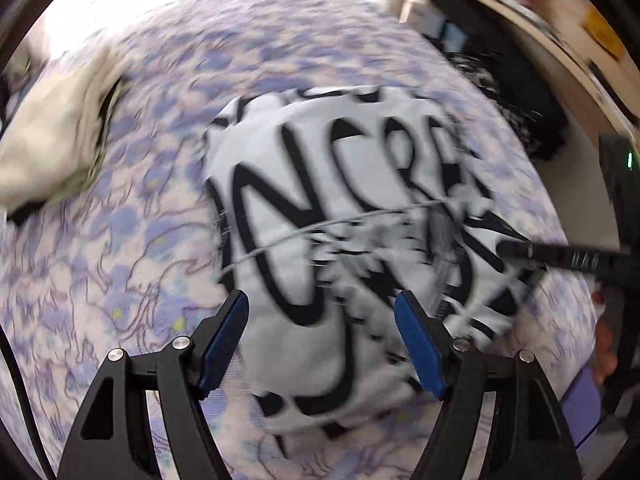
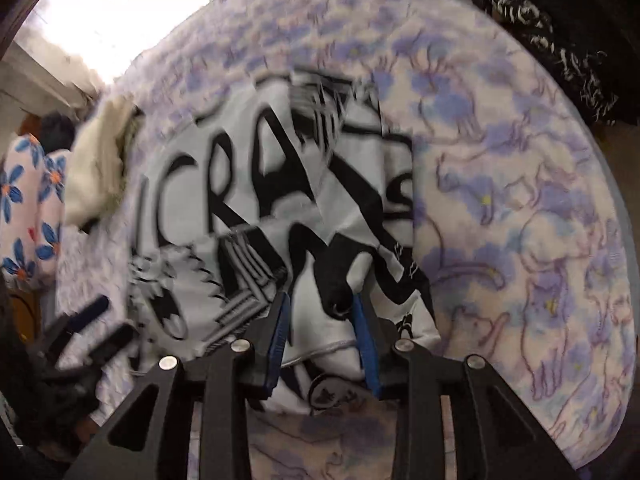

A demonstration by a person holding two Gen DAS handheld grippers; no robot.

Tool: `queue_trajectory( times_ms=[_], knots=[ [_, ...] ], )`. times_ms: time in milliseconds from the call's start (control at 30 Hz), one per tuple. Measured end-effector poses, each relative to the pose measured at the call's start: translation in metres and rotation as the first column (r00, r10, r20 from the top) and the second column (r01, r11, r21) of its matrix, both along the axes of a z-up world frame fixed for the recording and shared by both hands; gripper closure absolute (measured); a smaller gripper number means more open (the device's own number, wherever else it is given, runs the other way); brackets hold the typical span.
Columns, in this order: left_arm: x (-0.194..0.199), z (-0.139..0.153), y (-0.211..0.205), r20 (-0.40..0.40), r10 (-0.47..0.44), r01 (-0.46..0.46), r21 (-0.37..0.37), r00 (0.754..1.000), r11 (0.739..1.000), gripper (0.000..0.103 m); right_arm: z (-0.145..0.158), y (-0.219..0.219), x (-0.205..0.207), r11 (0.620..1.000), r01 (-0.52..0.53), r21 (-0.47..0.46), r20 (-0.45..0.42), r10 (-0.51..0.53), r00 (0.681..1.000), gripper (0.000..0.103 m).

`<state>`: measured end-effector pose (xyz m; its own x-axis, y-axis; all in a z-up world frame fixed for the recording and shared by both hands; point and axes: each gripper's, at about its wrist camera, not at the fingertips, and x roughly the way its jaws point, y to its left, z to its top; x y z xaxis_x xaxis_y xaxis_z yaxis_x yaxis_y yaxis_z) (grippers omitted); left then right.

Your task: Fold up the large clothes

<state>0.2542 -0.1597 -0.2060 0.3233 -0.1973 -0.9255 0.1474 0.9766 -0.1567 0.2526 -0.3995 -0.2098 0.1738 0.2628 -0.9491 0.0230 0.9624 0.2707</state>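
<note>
Left wrist: left gripper (image 1: 322, 312) jaws spread, empty, over shirt (image 1: 320, 200); right gripper (image 2: 322, 312) jaws parted.

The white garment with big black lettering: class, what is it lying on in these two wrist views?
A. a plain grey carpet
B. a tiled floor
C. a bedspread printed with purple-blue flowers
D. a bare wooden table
C: the white garment with black lettering lies folded on a floral bedspread of purple-blue flowers, which shows around it in both wrist views.
</note>
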Motion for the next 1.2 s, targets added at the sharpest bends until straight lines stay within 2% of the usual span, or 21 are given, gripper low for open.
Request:
queue_trajectory(
  times_ms=[100, 167, 267, 333, 400, 467, 533, 600, 667, 733, 800, 833, 867, 900, 1100, 1200],
  knots=[
    [0.008, -0.010, 0.009, -0.017, 0.033, -0.034, -0.013, 0.999, 0.999, 0.029, -0.014, -0.006, 0.002, 0.996, 0.031, 0.082, -0.016, -0.030, 0.999, 0.070],
    [0.010, -0.013, 0.011, -0.014, 0.044, -0.044, -0.009, 0.999, 0.999, 0.029, -0.011, -0.012, 0.000, 0.988, 0.027, 0.155, 0.028, -0.032, 0.999, 0.083],
    [0.009, -0.016, 0.013, -0.002, 0.052, -0.052, -0.016, 0.999, 0.999, 0.029, 0.003, -0.027, -0.013, 0.968, -0.001, 0.251, 0.142, -0.036, 0.989, 0.087],
    [0.005, -0.024, 0.010, 0.000, 0.057, -0.057, -0.020, 0.998, 0.998, 0.029, 0.001, -0.043, -0.025, 0.953, -0.005, 0.302, 0.205, -0.059, 0.977, 0.087],
    [0.001, -0.035, 0.007, 0.009, 0.053, -0.052, -0.033, 0.999, 0.998, 0.026, -0.026, -0.054, -0.034, 0.957, 0.029, 0.288, 0.166, -0.079, 0.983, 0.088],
    [-0.004, -0.044, -0.003, 0.034, 0.021, -0.021, 0.018, 0.999, 1.000, 0.023, -0.055, -0.058, -0.041, 0.956, 0.068, 0.286, 0.119, -0.106, 0.987, 0.088],
    [-0.009, -0.046, -0.020, 0.070, -0.023, 0.015, 0.116, 0.997, 0.993, 0.022, -0.054, -0.057, -0.042, 0.958, 0.085, 0.275, 0.117, -0.121, 0.986, 0.088],
    [-0.009, -0.042, -0.023, 0.076, -0.030, 0.021, 0.123, 0.997, 0.992, 0.022, -0.044, -0.050, -0.036, 0.969, 0.068, 0.239, 0.115, -0.097, 0.989, 0.084],
    [-0.003, -0.036, -0.019, 0.050, -0.017, 0.013, 0.086, 0.999, 0.996, 0.022, -0.029, -0.044, -0.028, 0.979, 0.048, 0.198, 0.099, -0.068, 0.993, 0.081],
    [0.004, -0.028, -0.011, 0.031, 0.004, -0.005, 0.028, 0.999, 1.000, 0.022, -0.015, -0.048, -0.018, 0.975, 0.050, 0.218, 0.111, -0.076, 0.991, 0.080],
    [0.016, -0.017, 0.001, 0.034, 0.046, -0.044, -0.052, 0.998, 0.998, 0.021, -0.005, -0.055, -0.009, 0.967, 0.062, 0.245, 0.135, -0.098, 0.986, 0.074],
    [0.020, -0.014, 0.004, 0.034, 0.059, -0.057, -0.069, 0.998, 0.996, 0.021, -0.001, -0.060, 0.001, 0.965, 0.079, 0.250, 0.153, -0.120, 0.981, 0.065],
    [0.029, -0.012, 0.008, 0.032, 0.080, -0.077, -0.092, 0.996, 0.993, 0.021, -0.002, -0.065, 0.006, 0.963, 0.090, 0.255, 0.163, -0.134, 0.977, 0.060],
    [0.037, -0.012, 0.011, 0.029, 0.095, -0.092, -0.104, 0.995, 0.990, 0.021, -0.004, -0.068, 0.017, 0.958, 0.104, 0.267, 0.166, -0.152, 0.974, 0.059],
    [0.091, -0.032, 0.024, -0.041, 0.176, -0.180, -0.155, 0.984, 0.971, 0.021, -0.039, -0.084, 0.090, 0.934, 0.161, 0.319, 0.089, -0.199, 0.976, 0.059],
    [0.104, -0.042, 0.030, -0.057, 0.208, -0.214, -0.154, 0.977, 0.965, 0.021, -0.049, -0.086, 0.104, 0.898, 0.150, 0.414, 0.079, -0.199, 0.977, 0.060]
  ],
)
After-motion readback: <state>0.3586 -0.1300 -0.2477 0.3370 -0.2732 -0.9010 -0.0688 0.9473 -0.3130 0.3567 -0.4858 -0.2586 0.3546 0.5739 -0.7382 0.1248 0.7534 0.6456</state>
